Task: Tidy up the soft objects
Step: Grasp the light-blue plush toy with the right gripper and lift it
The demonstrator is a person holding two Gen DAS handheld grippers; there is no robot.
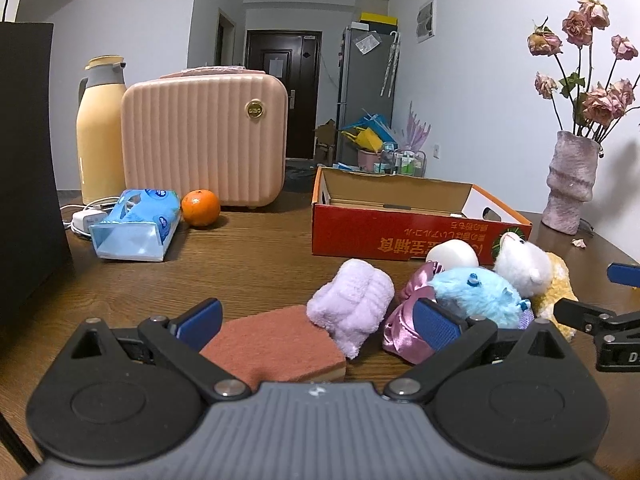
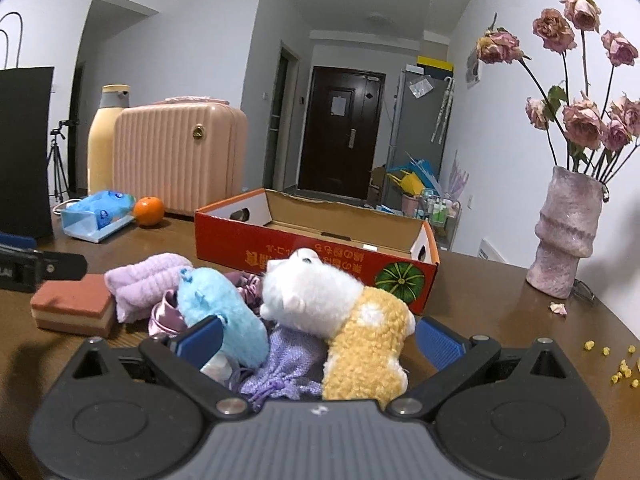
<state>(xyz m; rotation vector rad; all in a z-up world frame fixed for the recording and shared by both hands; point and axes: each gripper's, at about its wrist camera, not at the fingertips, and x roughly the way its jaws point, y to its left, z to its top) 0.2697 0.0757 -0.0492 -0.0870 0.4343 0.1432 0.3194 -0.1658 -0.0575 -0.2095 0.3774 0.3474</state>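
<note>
A heap of soft things lies on the wooden table before an open red cardboard box [image 1: 400, 236] [image 2: 280, 248]. My left gripper [image 1: 318, 326] is open, its blue pads either side of a terracotta sponge [image 1: 276, 344] [image 2: 72, 308] and a lilac rolled towel [image 1: 352, 304] [image 2: 140, 280]. A pink satin pouch [image 1: 400, 332], a blue plush [image 1: 476, 292] [image 2: 224, 312], a white ball [image 1: 452, 254] and a white-and-yellow plush [image 1: 524, 268] [image 2: 352, 320] lie to the right. My right gripper [image 2: 318, 342] is open around the plushes and a purple knit pouch [image 2: 288, 364].
At the back left stand a pink ribbed case [image 1: 204, 140], a yellow thermos [image 1: 100, 132], a blue tissue pack [image 1: 136, 224] and an orange [image 1: 200, 208]. A black bag [image 1: 28, 168] borders the left. A vase of dried roses [image 2: 564, 232] stands right, with petals and crumbs [image 2: 616, 368] nearby.
</note>
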